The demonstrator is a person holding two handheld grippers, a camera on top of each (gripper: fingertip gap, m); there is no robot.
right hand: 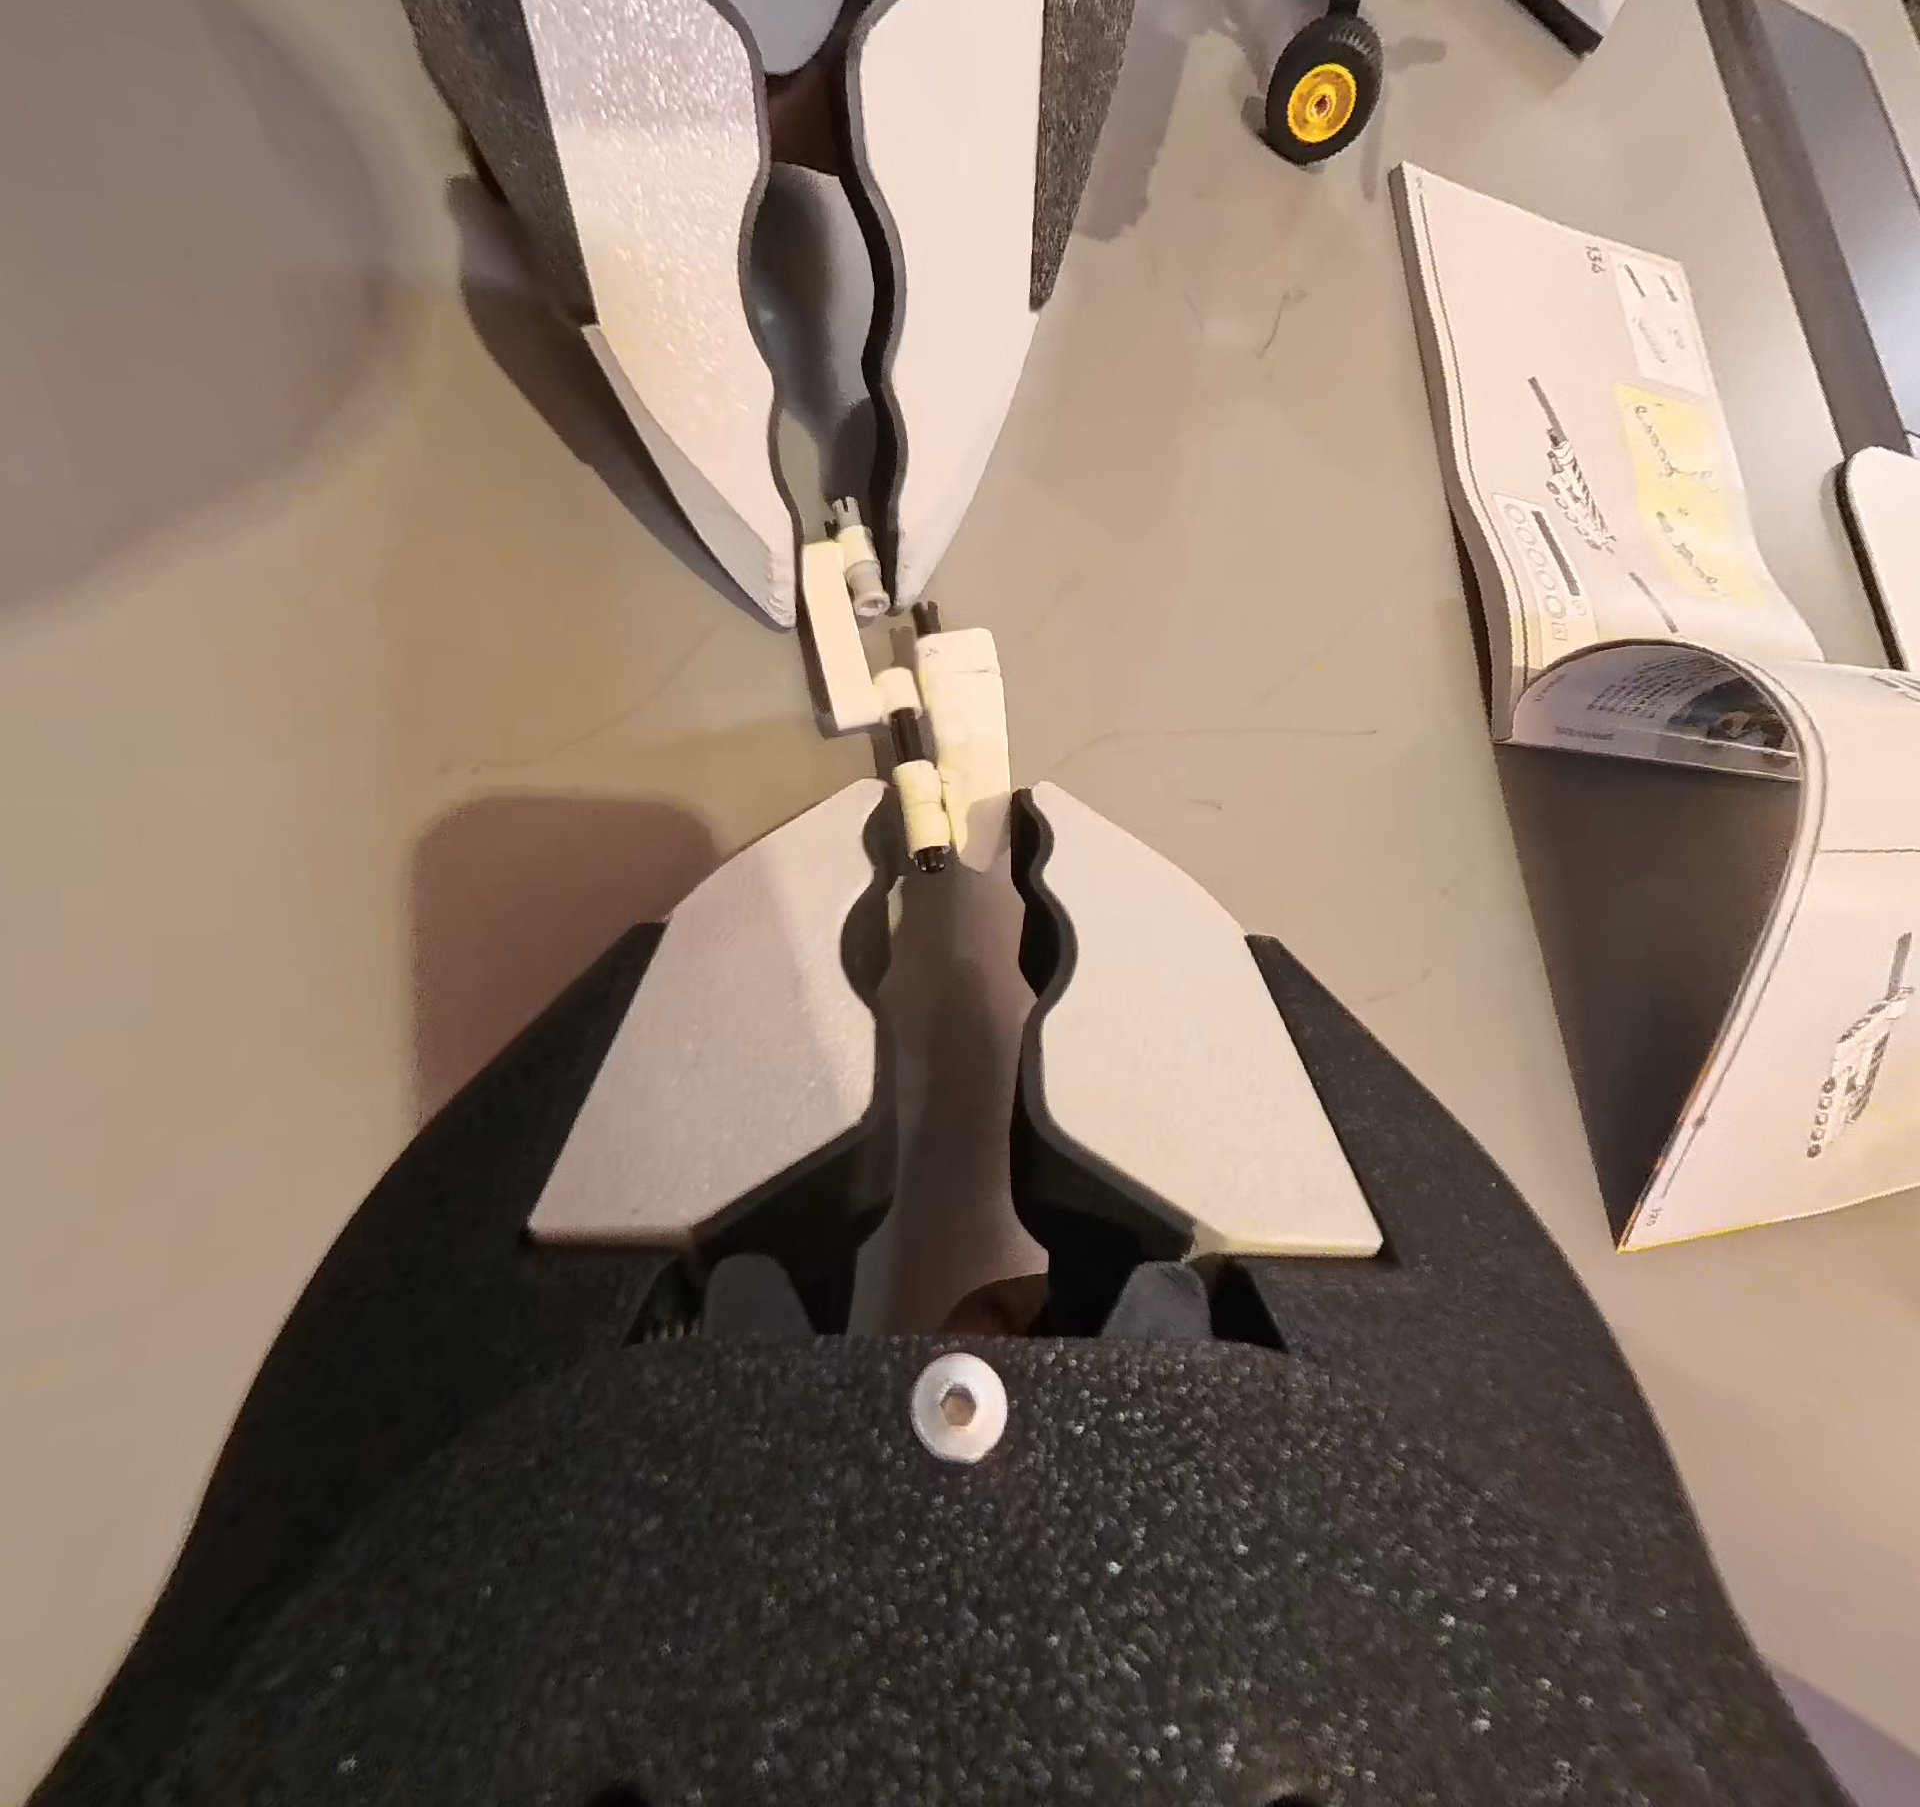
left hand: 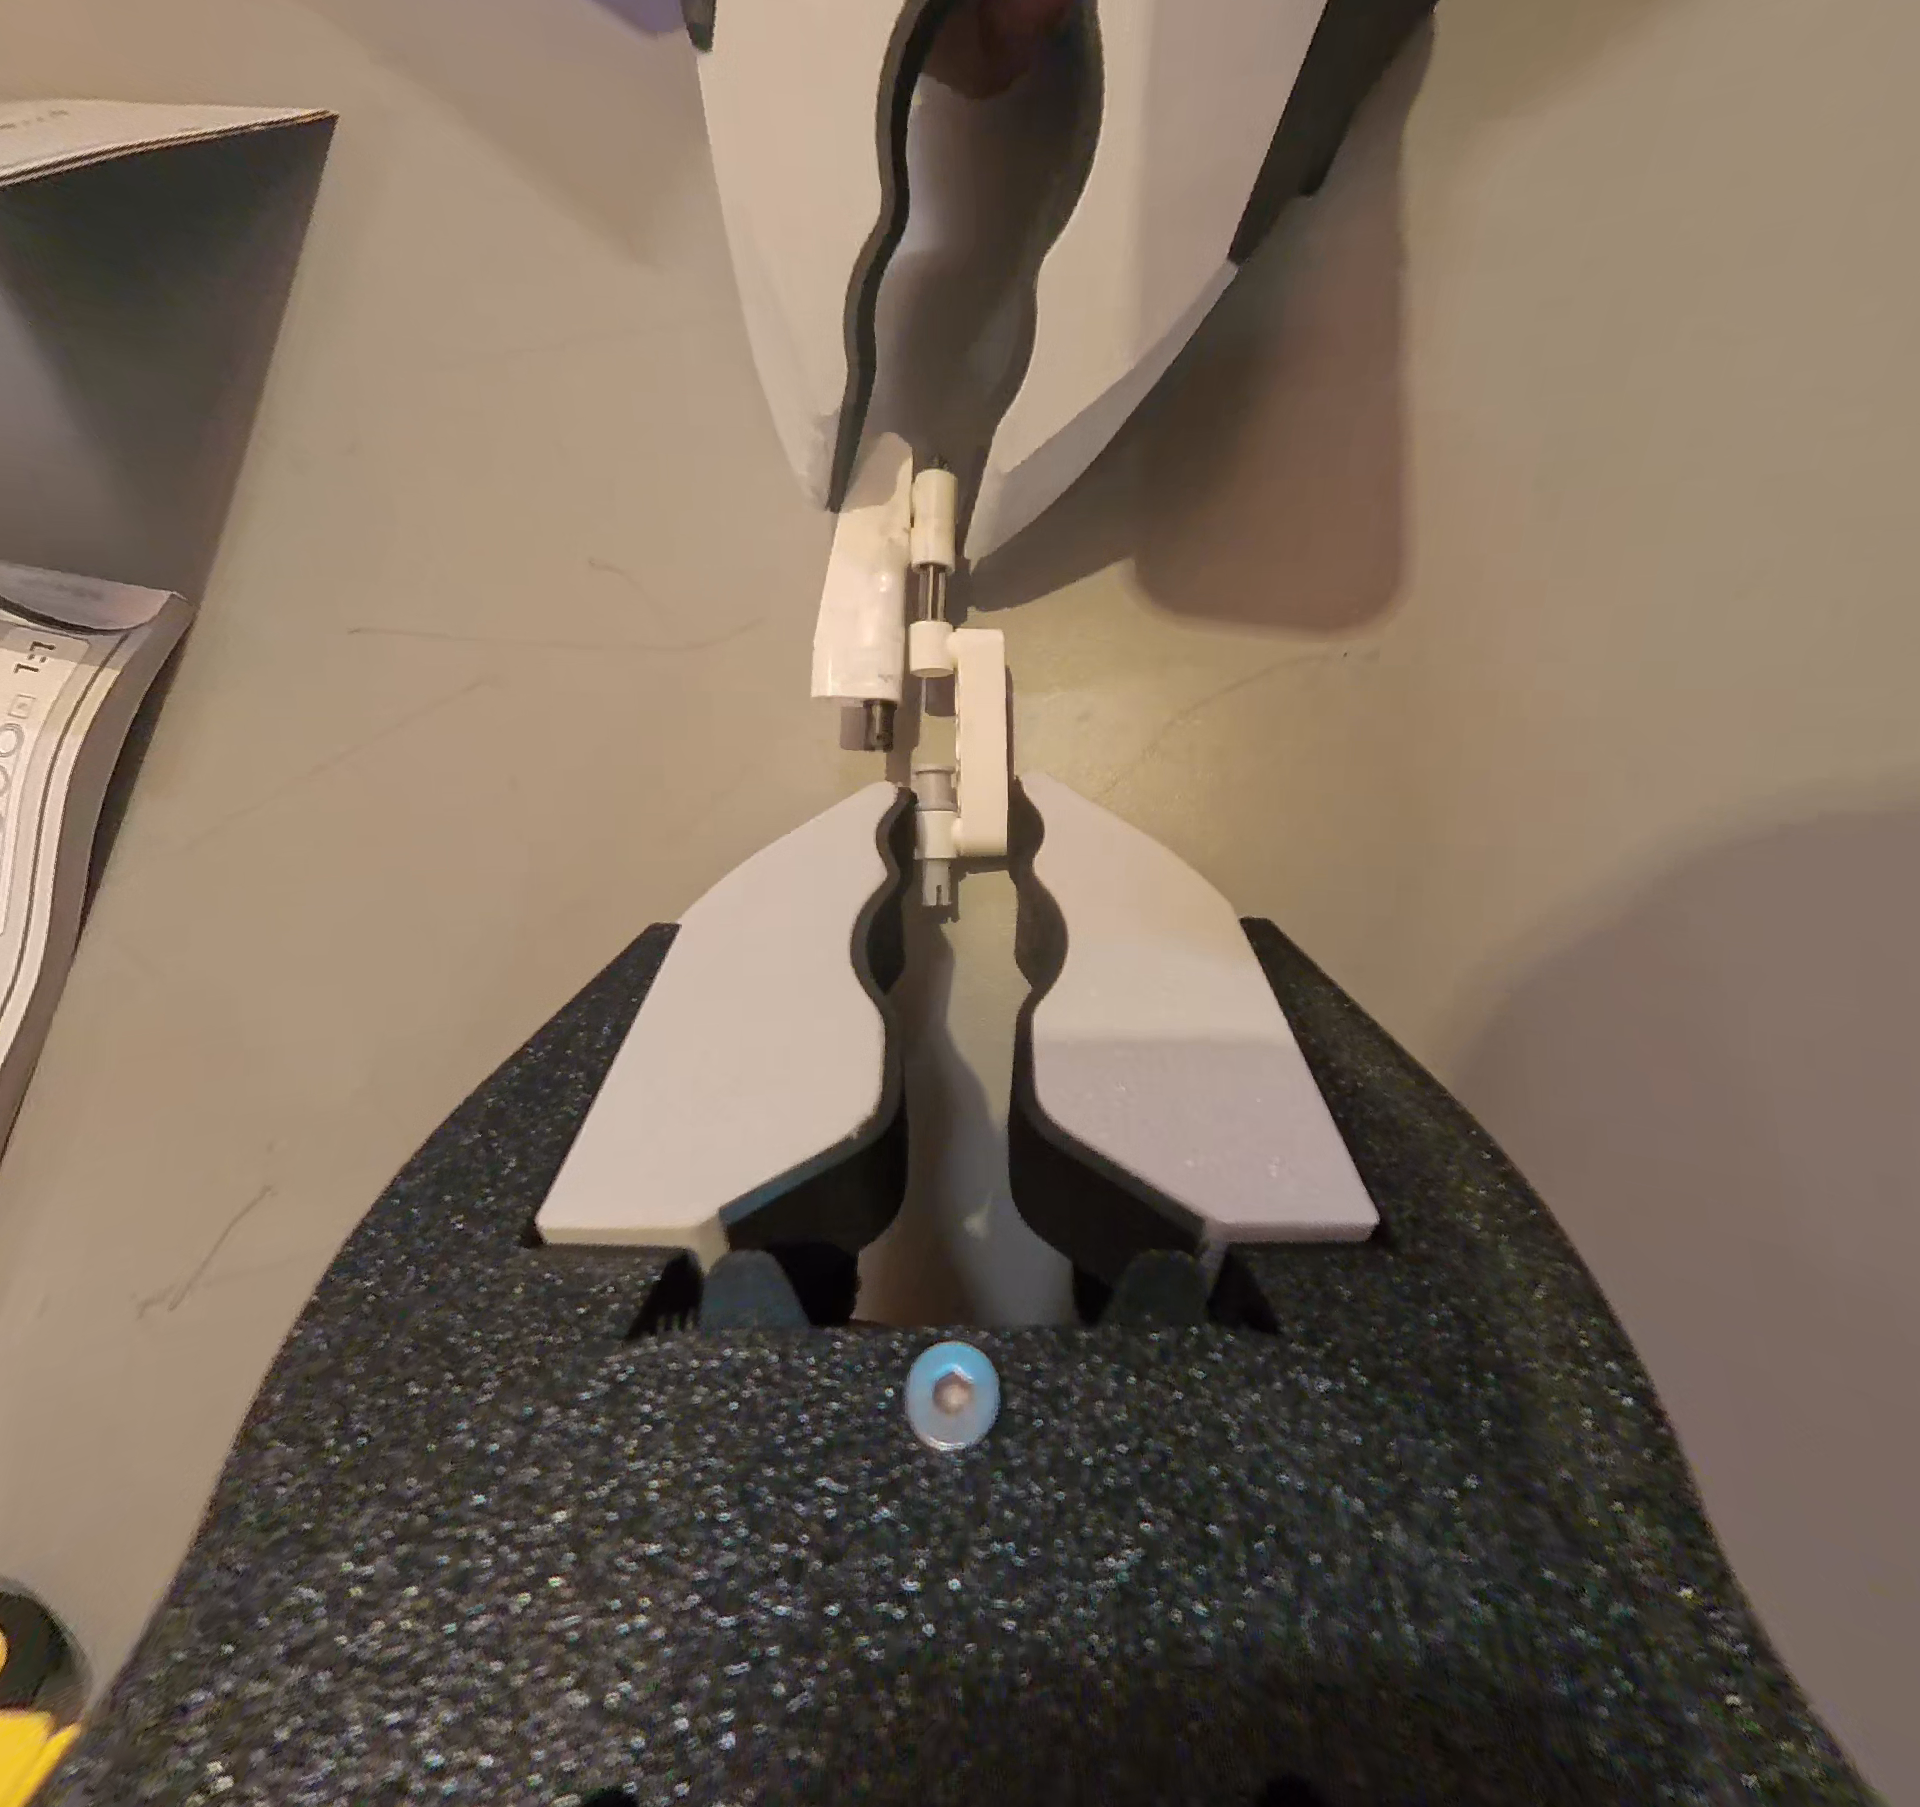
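Observation:
A small white brick assembly hangs between my two grippers above the grey table [left hand: 416,614]. My left gripper [left hand: 966,791] is shut on its near end, a white beam [left hand: 982,718] with a pale bush and a grey pin [left hand: 935,827]. The right gripper [left hand: 914,521] comes in from the top and holds the far end, a white curved piece [left hand: 857,614] and a bush on an axle. In the right wrist view my right gripper [right hand: 951,796] is shut on the white bush [right hand: 920,807] and the curved piece [right hand: 971,708]. The left gripper [right hand: 852,604] opposite holds the beam [right hand: 831,645].
An open instruction booklet [right hand: 1610,531] lies at the right, its pages curling up; it also shows at the left edge of the left wrist view [left hand: 62,718]. A black wheel with a yellow hub [right hand: 1320,100] stands at the back. A dark tray edge [right hand: 1808,251] is at the far right. There is about 5 cm between the tips of the two grippers.

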